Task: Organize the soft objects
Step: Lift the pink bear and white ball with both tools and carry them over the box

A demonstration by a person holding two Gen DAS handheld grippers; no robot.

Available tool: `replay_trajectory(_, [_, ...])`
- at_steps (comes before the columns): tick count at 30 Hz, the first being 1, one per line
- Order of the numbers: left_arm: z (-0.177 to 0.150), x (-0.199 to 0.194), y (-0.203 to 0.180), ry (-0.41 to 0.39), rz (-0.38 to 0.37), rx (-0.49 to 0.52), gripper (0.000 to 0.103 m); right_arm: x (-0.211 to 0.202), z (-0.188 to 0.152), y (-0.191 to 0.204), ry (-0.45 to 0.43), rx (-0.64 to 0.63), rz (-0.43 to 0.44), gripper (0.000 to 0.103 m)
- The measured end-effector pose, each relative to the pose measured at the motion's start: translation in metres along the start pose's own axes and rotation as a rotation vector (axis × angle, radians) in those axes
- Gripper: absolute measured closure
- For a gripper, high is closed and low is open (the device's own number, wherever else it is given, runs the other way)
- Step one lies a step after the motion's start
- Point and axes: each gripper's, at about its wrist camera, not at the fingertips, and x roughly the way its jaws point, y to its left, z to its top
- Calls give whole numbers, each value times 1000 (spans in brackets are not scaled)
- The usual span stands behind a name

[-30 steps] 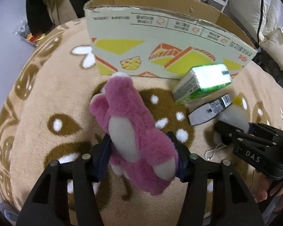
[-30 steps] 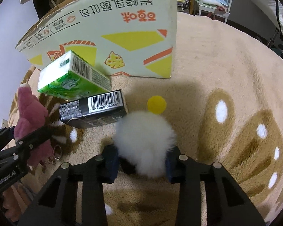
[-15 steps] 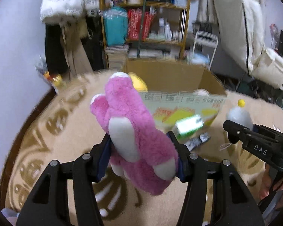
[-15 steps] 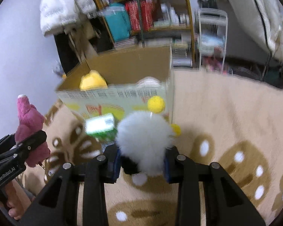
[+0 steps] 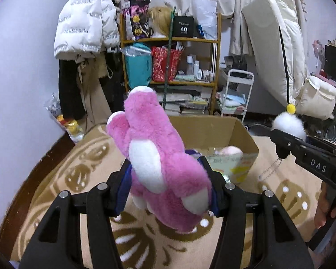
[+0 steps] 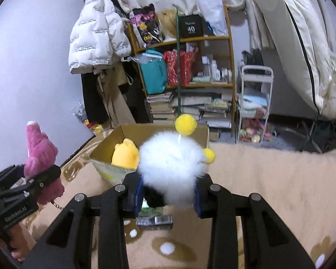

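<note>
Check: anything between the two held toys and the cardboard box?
Nothing visible. The pink plush in the left gripper and the white pom-pom in the right gripper are both off the rug; the box ahead stands open-topped.

box [image 6: 109, 143] on rug [image 6: 268, 179], shelf [image 6: 186, 67] behind

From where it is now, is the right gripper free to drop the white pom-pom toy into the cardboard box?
Probably yes. The right gripper holds the white pom-pom toy up before the cardboard box, whose top is open, with room beside the yellow plush.
</note>
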Motion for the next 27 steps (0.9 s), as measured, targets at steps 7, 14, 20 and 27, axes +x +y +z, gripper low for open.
replay_trajectory(7, [33,10,4,-55,21,17,48,3,24,-3,-54,-28,25,66])
replay_trajectory(14, [63,35,11,-61,15,-11,48,16,51,-7,-89,-62,21,66])
replay_trajectory(20, [78,60,14,-64,2,-23,48,33,66,-11,-112,-61,37,66])
replay_trajectory(27, [76,95,10,-75,-39,2,47,63,62,-9,-83,-66,76,66])
